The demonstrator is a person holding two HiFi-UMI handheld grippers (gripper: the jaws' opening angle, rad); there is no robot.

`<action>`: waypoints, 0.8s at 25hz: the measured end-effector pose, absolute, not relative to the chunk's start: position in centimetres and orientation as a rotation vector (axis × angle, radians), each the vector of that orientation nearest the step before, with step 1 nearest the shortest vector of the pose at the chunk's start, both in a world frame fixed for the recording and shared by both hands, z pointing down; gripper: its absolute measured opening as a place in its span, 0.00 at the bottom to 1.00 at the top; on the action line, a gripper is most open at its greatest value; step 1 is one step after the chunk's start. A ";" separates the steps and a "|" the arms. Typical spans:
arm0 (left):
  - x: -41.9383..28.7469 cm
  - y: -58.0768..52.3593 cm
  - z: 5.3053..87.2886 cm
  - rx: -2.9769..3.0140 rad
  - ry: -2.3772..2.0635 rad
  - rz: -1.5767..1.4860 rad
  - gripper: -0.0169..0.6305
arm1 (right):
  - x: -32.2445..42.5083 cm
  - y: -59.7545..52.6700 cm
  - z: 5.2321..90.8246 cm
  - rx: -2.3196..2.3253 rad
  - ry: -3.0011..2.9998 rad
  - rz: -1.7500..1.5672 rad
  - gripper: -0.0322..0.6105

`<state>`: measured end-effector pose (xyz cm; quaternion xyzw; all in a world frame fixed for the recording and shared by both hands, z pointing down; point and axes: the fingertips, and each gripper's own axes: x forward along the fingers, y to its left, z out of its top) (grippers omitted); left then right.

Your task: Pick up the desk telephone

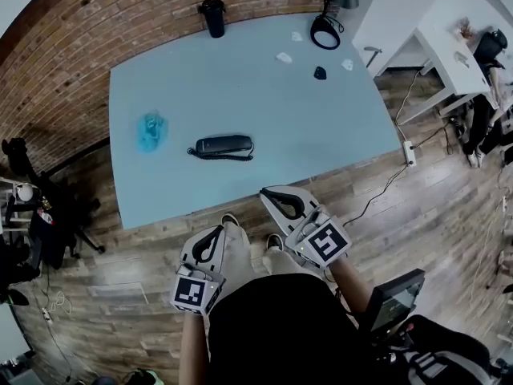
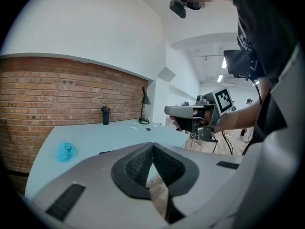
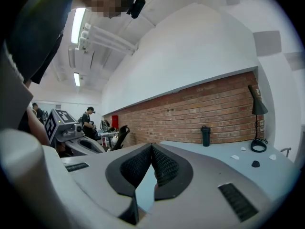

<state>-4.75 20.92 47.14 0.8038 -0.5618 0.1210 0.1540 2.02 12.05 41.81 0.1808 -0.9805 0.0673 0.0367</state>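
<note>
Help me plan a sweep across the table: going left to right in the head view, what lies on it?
Crumpled blue object → desk telephone → white scrap → small black object → second white scrap. The black bottle and lamp overlap others sideways, so they are left out.

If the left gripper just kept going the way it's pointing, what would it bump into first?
Probably the blue table, close to its near edge: the left gripper tilts down toward it. The telephone lies just beyond, though depth is unclear.
</note>
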 end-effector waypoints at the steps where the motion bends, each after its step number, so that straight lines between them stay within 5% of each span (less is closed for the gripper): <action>1: -5.5 20.1 47.6 2.303 -1.600 0.338 0.05 | 1.3 11.5 42.2 0.552 -2.991 0.195 0.07; 20: -19.3 8.7 51.6 2.482 -1.399 0.575 0.06 | -8.4 3.6 48.1 0.498 -2.590 -0.027 0.08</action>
